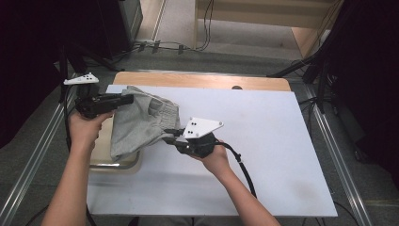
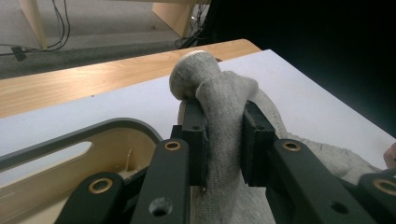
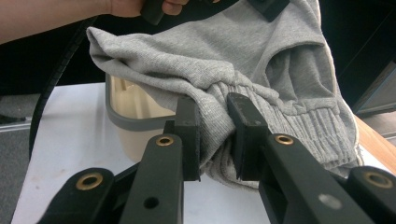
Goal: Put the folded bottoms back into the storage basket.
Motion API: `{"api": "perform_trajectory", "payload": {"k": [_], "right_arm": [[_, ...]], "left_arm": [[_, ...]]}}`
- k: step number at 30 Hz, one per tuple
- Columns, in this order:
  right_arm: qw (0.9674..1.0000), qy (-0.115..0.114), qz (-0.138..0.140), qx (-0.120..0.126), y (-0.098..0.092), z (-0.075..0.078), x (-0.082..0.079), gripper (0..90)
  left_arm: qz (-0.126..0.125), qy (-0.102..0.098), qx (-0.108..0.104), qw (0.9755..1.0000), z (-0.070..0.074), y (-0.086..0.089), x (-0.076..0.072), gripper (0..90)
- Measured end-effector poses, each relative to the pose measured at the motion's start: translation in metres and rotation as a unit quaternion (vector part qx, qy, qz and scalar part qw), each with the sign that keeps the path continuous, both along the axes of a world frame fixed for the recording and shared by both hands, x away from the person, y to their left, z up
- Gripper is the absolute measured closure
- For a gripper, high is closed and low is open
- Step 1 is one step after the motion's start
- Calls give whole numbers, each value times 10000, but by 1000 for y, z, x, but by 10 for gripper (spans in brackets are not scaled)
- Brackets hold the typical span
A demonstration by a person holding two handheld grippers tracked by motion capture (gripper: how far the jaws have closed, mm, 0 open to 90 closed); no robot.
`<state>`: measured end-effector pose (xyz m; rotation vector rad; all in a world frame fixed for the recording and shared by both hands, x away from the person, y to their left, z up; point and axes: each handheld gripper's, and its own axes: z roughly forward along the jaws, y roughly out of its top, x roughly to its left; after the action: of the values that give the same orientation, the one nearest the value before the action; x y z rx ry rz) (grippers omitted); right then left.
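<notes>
Grey knit cloth (image 1: 141, 120), a garment with a ribbed elastic band, hangs lifted between the two hand-held grippers over the left part of the white worktop (image 1: 263, 141). The left hand-held gripper (image 1: 123, 100) is clamped on one bunched end of the cloth; in the left gripper view the fabric is squeezed between the two black jaws and a rounded knot of it bulges above the tips (image 2: 223, 135). The left hand (image 1: 84, 127) holds that tool near the worktop's left edge.

The right hand-held gripper (image 1: 173, 136) is clenched on the cloth too, at its lower right side. In the right gripper view its jaws pinch a fold just below the ribbed band (image 3: 214, 135), and the rest of the cloth spreads upward and to the right. The right hand (image 1: 217, 157) grips this tool near the middle of the worktop, and its black cable (image 1: 242, 165) trails back toward the person.

Under the cloth sits a tray (image 1: 115, 162), beige inside with a grey rim, resting on the worktop's left side; the cloth drapes over most of it in the high view, so only its near corner shows. In the right gripper view the tray stands behind the jaws, with the cloth hanging above its rim (image 3: 126, 122). A wooden strip (image 1: 197, 81) runs along the worktop's far edge.
</notes>
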<state>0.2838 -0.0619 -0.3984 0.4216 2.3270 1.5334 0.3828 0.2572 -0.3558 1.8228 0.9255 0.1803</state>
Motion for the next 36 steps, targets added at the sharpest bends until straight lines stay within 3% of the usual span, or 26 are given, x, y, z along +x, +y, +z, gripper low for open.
{"api": "perform_trajectory", "payload": {"k": [22, 36], "right_arm": [[9999, -14, 117, -4, 27, 3, 2, 730], [9997, -57, 223, -61, 54, 9, 0, 730]], "left_arm": [[78, -34, 28, 10000, 1, 26, -1, 752], [203, -174, 72, 9996, 5, 43, -2, 752]]}}
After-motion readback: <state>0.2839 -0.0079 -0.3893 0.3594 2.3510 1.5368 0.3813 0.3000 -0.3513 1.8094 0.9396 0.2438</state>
